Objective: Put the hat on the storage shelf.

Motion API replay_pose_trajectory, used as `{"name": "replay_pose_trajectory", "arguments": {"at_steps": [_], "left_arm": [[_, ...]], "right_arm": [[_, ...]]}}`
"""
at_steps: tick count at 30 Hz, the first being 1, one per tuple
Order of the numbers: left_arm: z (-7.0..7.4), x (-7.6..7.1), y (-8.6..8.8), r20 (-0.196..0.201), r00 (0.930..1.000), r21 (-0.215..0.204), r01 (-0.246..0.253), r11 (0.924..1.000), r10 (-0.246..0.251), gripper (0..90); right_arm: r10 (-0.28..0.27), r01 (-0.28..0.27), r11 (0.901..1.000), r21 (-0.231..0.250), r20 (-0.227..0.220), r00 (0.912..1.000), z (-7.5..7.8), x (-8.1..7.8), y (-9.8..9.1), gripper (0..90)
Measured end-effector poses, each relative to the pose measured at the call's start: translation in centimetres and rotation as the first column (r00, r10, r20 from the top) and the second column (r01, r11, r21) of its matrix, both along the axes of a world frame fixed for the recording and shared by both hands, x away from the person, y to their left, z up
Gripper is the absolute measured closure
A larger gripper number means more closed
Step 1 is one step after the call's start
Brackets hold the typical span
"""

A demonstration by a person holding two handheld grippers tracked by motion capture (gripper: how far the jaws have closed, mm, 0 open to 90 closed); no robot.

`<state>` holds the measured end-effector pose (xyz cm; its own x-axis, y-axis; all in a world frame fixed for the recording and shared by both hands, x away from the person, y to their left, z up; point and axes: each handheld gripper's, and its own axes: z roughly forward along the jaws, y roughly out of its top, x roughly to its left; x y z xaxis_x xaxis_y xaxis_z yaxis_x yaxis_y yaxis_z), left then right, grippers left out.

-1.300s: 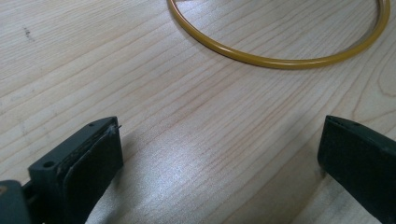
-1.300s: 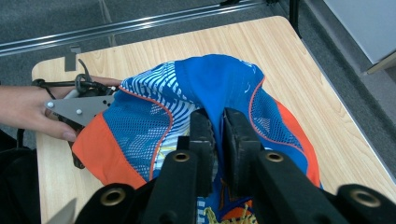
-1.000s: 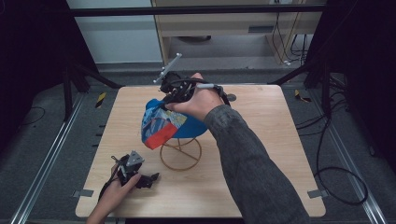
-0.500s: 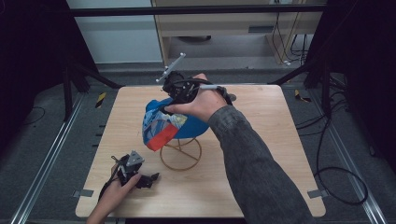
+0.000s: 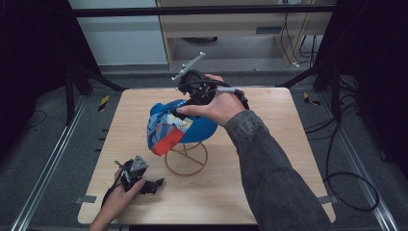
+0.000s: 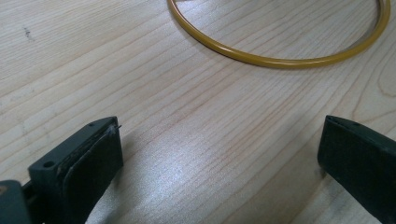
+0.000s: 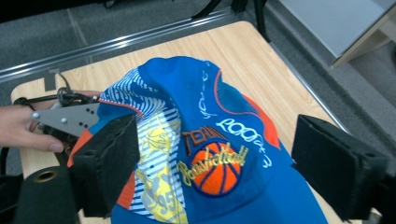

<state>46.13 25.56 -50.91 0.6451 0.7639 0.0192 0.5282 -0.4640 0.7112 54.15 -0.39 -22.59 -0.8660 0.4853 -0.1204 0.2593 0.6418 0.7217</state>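
A blue cap point(image 5: 192, 126) with a basketball badge and an orange peak rests on a yellow wire stand point(image 5: 186, 162) at the table's middle. In the right gripper view the cap point(image 7: 210, 140) lies just below and between my jaws. My right gripper point(image 5: 182, 108) hovers over the cap's far side, open and holding nothing. My left gripper point(image 5: 153, 185) rests open on the table near the front left corner. From the left gripper view I see bare wood between its jaws and the stand's yellow base ring point(image 6: 280, 58) ahead.
The wooden table point(image 5: 269, 159) is bare on its right half and along the front. Metal rails and dark frame posts run beside it, and cables lie on the floor at the right. A grey plate point(image 7: 65, 119) on the left gripper shows beyond the cap.
My right gripper has shifted slightly to the right above the cap, and the cap has settled a little on the stand. The left gripper has stayed put.
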Motion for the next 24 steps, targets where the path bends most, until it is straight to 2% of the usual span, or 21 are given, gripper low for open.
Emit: {"name": "replay_pose_trajectory", "arguments": {"at_steps": [5, 24], "left_arm": [[0.0, -0.1, 0.0, 0.000, 1.0000, -0.001, -0.004, 1.0000, 0.004, 0.0], [0.0, -0.2, 0.0, 0.000, 1.0000, 0.000, -0.005, 1.0000, 0.005, 0.0]], "right_arm": [[-0.030, 0.030, 0.9994, 0.016, 0.012, 0.9995, -0.1, -0.4, -0.9, 8.9], [-0.086, 0.082, 0.9942, 0.070, 0.052, 0.9950, 0.1, -1.1, -4.5, 5.6]]}}
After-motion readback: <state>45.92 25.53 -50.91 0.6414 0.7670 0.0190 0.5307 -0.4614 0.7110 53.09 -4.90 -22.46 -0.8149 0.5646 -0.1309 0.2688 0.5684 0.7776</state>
